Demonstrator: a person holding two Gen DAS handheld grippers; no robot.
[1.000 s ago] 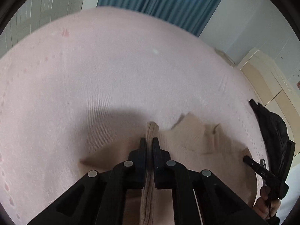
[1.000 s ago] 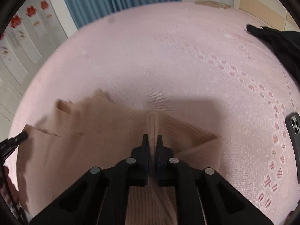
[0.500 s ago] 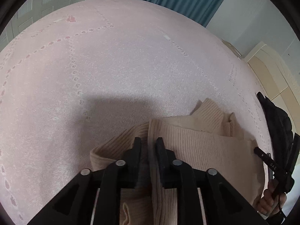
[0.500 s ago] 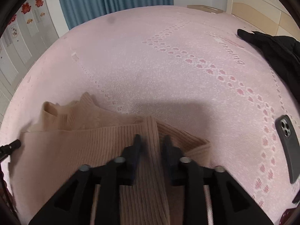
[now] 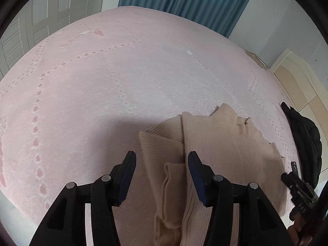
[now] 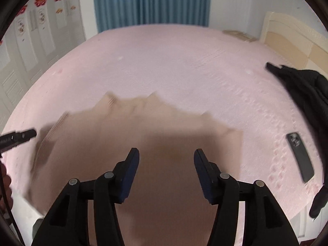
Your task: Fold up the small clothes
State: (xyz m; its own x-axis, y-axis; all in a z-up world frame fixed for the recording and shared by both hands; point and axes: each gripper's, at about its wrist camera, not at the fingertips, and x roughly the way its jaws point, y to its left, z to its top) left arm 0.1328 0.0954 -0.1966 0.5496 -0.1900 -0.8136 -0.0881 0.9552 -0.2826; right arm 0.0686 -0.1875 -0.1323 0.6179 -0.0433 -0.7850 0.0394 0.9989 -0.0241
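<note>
A beige ribbed sweater (image 5: 221, 147) lies partly folded on a pink bedspread (image 5: 102, 82). The left gripper (image 5: 162, 160) and right gripper (image 6: 166, 155) hover over it, fingers spread, apparently holding nothing; the right view is blurred.

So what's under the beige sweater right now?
The beige sweater lies on the pink bedspread, which shows all round it. A folded sleeve is tucked beneath its left edge. Anything else under it is covered.
</note>
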